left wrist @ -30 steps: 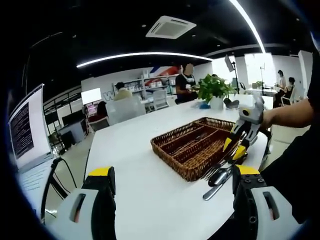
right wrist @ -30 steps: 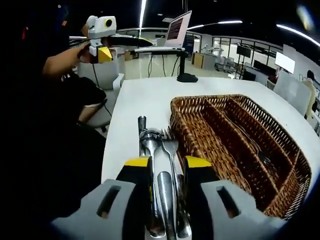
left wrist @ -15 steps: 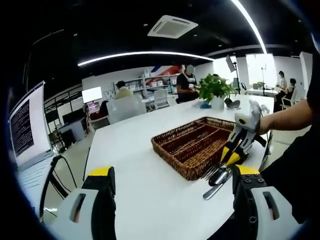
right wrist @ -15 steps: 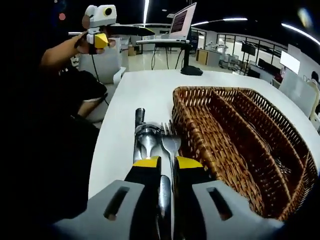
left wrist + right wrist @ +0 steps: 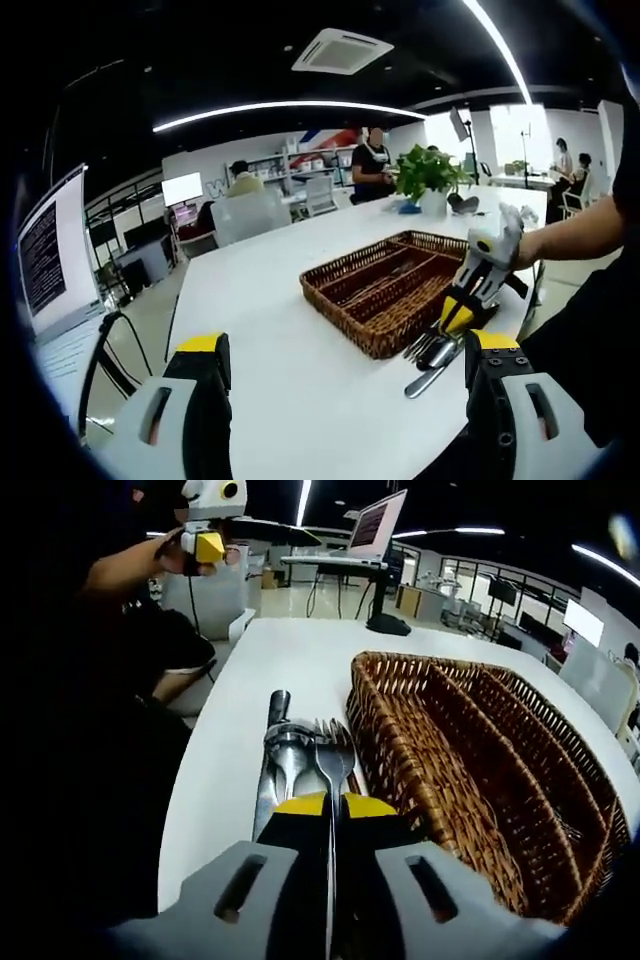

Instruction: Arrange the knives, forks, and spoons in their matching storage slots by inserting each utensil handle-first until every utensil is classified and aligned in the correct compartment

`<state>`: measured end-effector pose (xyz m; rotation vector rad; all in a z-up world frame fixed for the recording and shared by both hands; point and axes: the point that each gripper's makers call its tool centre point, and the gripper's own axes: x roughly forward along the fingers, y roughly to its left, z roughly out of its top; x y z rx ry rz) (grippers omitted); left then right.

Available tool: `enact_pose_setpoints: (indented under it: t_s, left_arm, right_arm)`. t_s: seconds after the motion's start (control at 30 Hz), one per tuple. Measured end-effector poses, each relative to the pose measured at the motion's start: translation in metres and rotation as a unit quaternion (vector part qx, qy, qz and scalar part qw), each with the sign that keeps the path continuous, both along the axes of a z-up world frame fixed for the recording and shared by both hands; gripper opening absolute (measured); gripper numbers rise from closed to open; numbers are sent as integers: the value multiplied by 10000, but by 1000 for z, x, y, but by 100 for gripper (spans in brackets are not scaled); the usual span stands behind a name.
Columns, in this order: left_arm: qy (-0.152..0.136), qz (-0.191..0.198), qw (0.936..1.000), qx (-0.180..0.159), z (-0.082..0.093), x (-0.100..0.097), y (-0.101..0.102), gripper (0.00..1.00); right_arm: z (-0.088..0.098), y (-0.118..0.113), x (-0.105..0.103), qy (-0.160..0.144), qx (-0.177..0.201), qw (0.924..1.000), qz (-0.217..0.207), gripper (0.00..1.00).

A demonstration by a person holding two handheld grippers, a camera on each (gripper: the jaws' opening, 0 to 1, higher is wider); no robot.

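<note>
A pile of steel cutlery lies on the white table beside the near end of a brown wicker basket with long compartments. My right gripper is low over the pile, its jaws shut on the thin handle of a fork whose tines point away from me. The left gripper view has that gripper at the cutlery next to the basket. My left gripper is open with nothing between its jaws, off the table's near side; the right gripper view has it raised at the upper left.
A utensil lies in a far basket compartment. A laptop on a stand with a black base is at the table's far end. A potted plant stands beyond the basket. People sit and stand at the back.
The right gripper's jaws went from a wide gap over several handles to shut on the fork handle. The left gripper stays open in the same place.
</note>
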<state>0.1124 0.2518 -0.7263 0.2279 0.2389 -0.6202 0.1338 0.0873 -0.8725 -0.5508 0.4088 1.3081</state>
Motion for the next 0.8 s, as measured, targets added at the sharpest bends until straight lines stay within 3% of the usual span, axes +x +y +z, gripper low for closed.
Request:
enact_pose_setpoints:
  t_s: [0.1,0.5,0.8]
  left_arm:
    - [3,9,10000,18,0,-1,1,99]
    - [-51,43,10000,26,6,-1,2,99]
    - [-57,39,10000,8,6,-1,1,99]
  right_arm:
    - [1,0,0,-209,-73,9997,123,3]
    - [6,-5,-1,-315,-420,9983,266,1]
    - [22,-14,2,-348,-460,9982,158,1]
